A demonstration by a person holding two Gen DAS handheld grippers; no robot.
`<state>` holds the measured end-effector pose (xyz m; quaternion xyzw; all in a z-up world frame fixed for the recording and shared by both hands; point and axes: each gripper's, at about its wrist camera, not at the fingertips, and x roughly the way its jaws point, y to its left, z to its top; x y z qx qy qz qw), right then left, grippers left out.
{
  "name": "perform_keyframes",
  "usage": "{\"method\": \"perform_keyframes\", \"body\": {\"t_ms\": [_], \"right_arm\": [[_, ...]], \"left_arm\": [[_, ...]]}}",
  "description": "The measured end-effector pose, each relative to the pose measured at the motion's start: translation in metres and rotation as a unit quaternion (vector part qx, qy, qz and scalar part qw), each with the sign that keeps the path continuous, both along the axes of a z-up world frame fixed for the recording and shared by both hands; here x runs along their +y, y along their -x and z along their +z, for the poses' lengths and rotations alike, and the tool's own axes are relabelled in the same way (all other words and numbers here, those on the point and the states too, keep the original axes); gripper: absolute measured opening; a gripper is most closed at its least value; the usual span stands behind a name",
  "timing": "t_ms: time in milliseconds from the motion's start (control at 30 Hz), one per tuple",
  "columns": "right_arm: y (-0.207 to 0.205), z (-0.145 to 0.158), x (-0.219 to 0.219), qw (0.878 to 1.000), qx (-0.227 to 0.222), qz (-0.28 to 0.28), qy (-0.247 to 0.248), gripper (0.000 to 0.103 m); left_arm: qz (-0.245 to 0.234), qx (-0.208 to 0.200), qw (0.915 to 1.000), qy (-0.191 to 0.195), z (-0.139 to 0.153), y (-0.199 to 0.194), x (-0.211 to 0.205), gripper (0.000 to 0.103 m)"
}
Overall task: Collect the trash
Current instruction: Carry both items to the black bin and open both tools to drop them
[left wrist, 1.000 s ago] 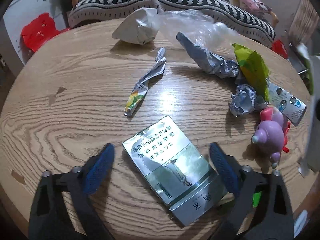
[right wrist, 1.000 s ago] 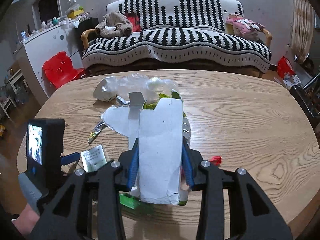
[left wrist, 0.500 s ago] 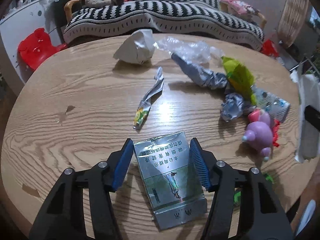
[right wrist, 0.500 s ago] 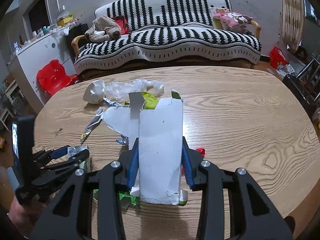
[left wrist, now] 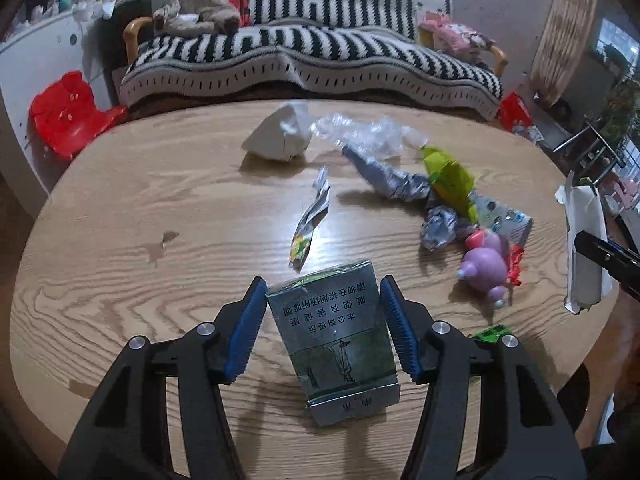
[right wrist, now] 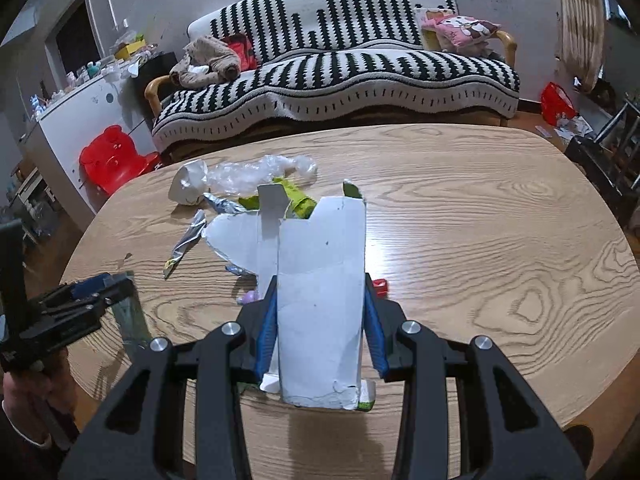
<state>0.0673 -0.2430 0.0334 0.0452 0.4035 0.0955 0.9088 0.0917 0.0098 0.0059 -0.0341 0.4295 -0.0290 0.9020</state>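
My left gripper (left wrist: pixel 323 286) is shut on a silver-green cigarette pack (left wrist: pixel 336 336), its blue pads pressing both long sides. The pack hangs tilted just above the wooden table (left wrist: pixel 160 184), casting a shadow below. My right gripper (right wrist: pixel 320 300) is shut on a torn white carton (right wrist: pixel 320 280) that stands upright between its pads. The right wrist view also shows the left gripper (right wrist: pixel 80 292) with the pack (right wrist: pixel 130 312) at the far left. The carton (left wrist: pixel 584 248) shows at the right edge of the left wrist view.
Trash lies across the table: crumpled white paper (left wrist: pixel 280 138), clear plastic (left wrist: pixel 368 136), a silver foil wrapper (left wrist: pixel 388 176), a green wrapper (left wrist: pixel 448 180), a thin wrapper strip (left wrist: pixel 312 216). A purple pig toy (left wrist: pixel 484 264) sits nearby. A striped sofa (right wrist: pixel 340 64) stands behind.
My left gripper has closed on the cigarette pack and raised it off the table. The right gripper has shifted sideways, still holding the carton.
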Motion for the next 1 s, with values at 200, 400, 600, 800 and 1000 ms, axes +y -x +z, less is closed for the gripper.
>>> {"method": "perform_keyframes", "body": {"t_ms": [200,400,600,800,1000], "right_arm": [[0.012,0.006,-0.026,1.000,-0.004,-0.014,-0.007,0.038],[0.033,0.012,-0.067,0.999,-0.011,-0.045,-0.004,0.038],[0.066,0.008,-0.126,0.995,0.000,-0.097,-0.008,0.038],[0.123,-0.002,-0.215,0.979,0.014,-0.202,-0.025,0.038],[0.202,-0.024,-0.306,0.943,0.045,-0.327,-0.027,0.038]], "left_arm": [[-0.007,-0.022,0.9997,0.002,0.014,0.010,-0.012,0.057],[-0.031,-0.042,0.9985,0.014,0.030,0.009,-0.045,0.057],[-0.093,-0.057,0.9934,0.034,0.042,0.015,-0.112,0.057],[-0.211,-0.058,0.9741,0.056,0.041,0.037,-0.233,0.057],[-0.315,-0.035,0.9453,0.076,0.023,0.070,-0.350,0.057]]}}
